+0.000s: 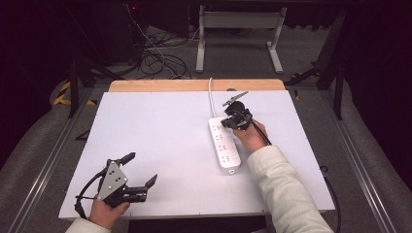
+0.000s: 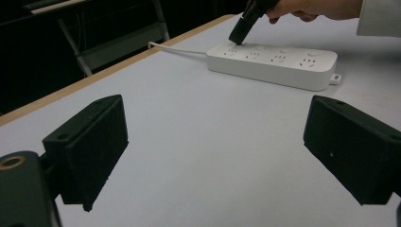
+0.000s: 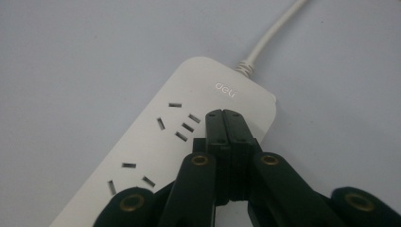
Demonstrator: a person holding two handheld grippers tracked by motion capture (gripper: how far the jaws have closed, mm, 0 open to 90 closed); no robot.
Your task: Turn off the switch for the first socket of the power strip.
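A: Report the near edge of the table [image 1: 160, 145] first.

B: The left gripper [image 1: 141, 171] sits at the near left corner, held in the person's left hand [image 1: 108, 212]. Its jaws stand wide apart with nothing between them. In the left gripper view the two black pads [image 2: 87, 151] frame bare white tabletop; no object touches either pad.

A: And farther in?

B: The white power strip [image 1: 224, 144] lies flat on the right half of the table, well apart from the left gripper, running from near to far. Its white cable [image 1: 212, 97] leaves the far end toward the wooden back edge [image 1: 194, 85].

A: State of the right gripper?

B: The right gripper [image 1: 228, 124], held in the right hand [image 1: 252, 137] with a white sleeve [image 1: 286, 194] behind it, has its jaws pressed together, tips flush, holding nothing. In the right gripper view the closed tips rest over the strip's top face at its cable end, beside the outermost socket group and just below the "deli" logo [image 3: 225, 88]. The left gripper view shows the tips meeting the strip's top surface.

A: Beyond the table?

B: Loose cables [image 1: 155, 58] lie on the floor, near a white frame's legs [image 1: 238, 39].
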